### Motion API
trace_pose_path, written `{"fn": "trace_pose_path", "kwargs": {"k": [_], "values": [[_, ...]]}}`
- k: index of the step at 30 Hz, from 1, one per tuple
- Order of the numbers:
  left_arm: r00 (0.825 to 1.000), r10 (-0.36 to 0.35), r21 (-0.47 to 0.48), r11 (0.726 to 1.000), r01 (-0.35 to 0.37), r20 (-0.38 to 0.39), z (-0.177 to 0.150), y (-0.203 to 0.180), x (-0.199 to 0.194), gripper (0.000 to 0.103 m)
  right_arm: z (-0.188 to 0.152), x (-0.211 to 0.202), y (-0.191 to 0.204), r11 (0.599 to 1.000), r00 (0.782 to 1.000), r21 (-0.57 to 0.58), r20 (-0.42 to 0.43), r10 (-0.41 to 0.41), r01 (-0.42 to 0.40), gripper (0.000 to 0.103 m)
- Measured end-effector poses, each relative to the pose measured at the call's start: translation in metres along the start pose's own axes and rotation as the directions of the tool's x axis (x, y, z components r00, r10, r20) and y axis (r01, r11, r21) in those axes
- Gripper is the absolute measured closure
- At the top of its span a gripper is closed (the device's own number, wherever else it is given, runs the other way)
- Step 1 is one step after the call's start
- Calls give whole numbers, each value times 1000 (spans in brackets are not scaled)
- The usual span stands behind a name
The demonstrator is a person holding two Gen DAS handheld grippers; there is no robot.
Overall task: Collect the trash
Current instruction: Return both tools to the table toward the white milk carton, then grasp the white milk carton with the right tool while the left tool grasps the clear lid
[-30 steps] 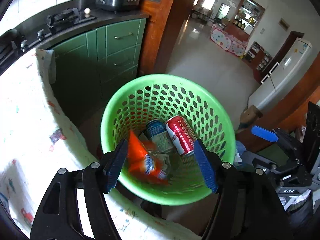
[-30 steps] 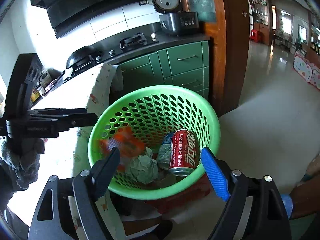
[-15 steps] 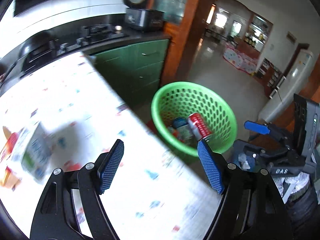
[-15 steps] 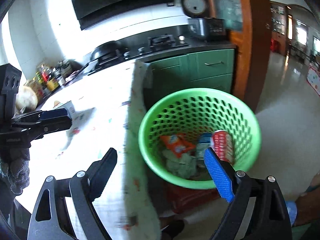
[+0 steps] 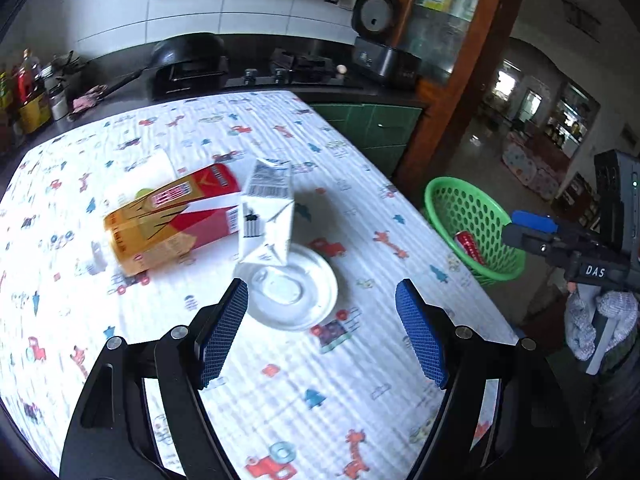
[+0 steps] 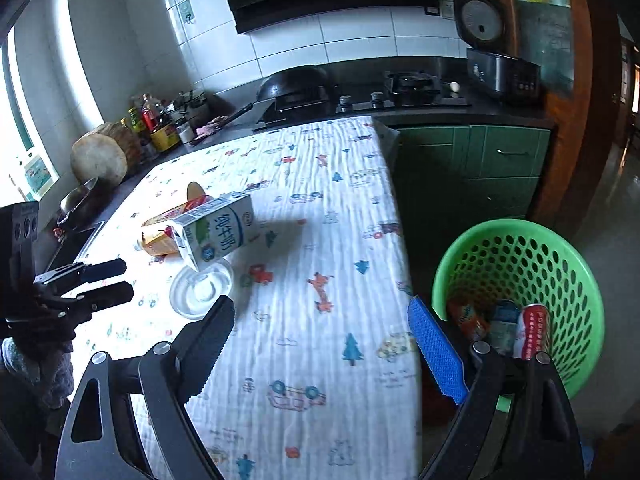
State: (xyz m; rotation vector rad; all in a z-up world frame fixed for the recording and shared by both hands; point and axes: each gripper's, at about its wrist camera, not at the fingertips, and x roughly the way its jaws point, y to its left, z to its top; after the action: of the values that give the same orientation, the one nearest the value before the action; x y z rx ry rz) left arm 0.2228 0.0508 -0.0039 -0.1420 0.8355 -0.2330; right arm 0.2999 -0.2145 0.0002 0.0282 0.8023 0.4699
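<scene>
While both grippers, left (image 5: 320, 328) and right (image 6: 320, 344), have just been opening their fingers, wide and empty, over the patterned tabletop (image 5: 280, 380), a white milk carton (image 5: 266, 212) tilts on a clear glass dish (image 5: 292, 292) beside a red-orange box (image 5: 172, 220). A green perforated plastic basket (image 6: 560, 252) of trash stands beyond the edge.

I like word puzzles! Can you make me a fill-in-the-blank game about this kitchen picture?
1. The basket beside the table is ____.
2. The red can lies inside the ____.
3. The white milk carton leans over a clear glass ____.
4. Both hand-held grippers, left and right, hold ____.

Missing words: green; basket; dish; nothing
</scene>
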Motion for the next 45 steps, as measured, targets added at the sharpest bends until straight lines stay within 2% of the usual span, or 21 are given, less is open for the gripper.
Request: {"fn": "trace_pose_path", "kwargs": {"k": [8, 13, 19, 25, 29, 33, 37, 42, 45], "values": [[1000, 27, -94, 995, -26, 10, -18, 53, -15, 27, 42, 46, 74, 995, 999, -98, -38, 15, -19, 18], [999, 25, -123, 992, -23, 20, -23, 68, -20, 27, 63, 83, 119, 989, 997, -145, -73, 11, -22, 18], [1000, 19, -140, 990, -15, 22, -24, 83, -19, 27, 80, 128, 149, 989, 993, -148, -122, -6, -12, 18], [1000, 6, -154, 988, -4, 15, -26, 94, -12, 27, 97, 169, 145, 998, 979, -51, -202, -29, 19, 18], [1000, -5, -155, 988, 8, 17, -24, 97, -10, 27, 98, 190, 136, 999, 964, -7, -262, -41, 41, 23], [1000, -12, -151, 988, 14, 16, -22, 98, -7, 27, 93, 203, 123, 998, 946, 65, -324, -4, 27, 36], [1000, -18, -151, 988, 19, 5, -22, 99, -2, 27, 89, 205, 115, 996, 936, 83, -352, 9, 22, 43], [1000, -26, -134, 991, 24, -14, -20, 93, 7, 27, 85, 204, 107, 996, 934, 93, -355, 35, -2, 63], [999, -30, -112, 993, 27, -23, -18, 86, 11, 27, 85, 194, 106, 995, 942, 91, -331, 58, -29, 63]]}}
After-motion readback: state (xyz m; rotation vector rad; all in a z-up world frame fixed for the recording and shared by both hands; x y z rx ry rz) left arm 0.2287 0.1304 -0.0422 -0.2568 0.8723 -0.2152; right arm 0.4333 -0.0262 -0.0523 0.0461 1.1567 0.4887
